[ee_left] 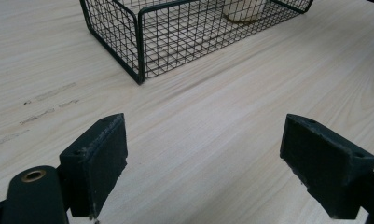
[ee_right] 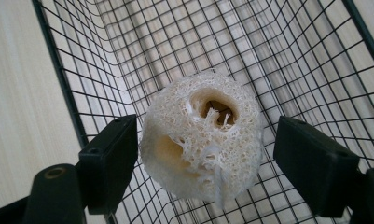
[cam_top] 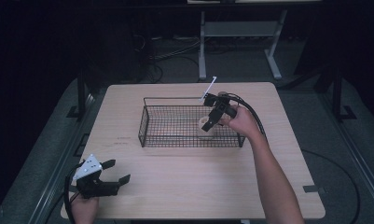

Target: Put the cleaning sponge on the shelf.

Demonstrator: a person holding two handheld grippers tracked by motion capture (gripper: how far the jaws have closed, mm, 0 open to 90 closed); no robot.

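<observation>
Releasing pale fibrous loofah piece [ee_right: 203,140] inside black wire basket [cam_top: 149,116]; right gripper [ee_right: 205,163] jaws half-open, barely touching; next, lifting clear. Left gripper [ee_left: 203,158] wide open, empty.

A pale, fibrous loofah piece [ee_right: 203,137] with holes in its top sits inside the black wire basket [cam_top: 149,122].

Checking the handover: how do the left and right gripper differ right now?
The right gripper reaches into the wire basket with a loofah between its jaws, the right-hand pad clear of it; the left gripper sits near the table edge with nothing between its jaws. The left stands wider. Both are open.
</observation>
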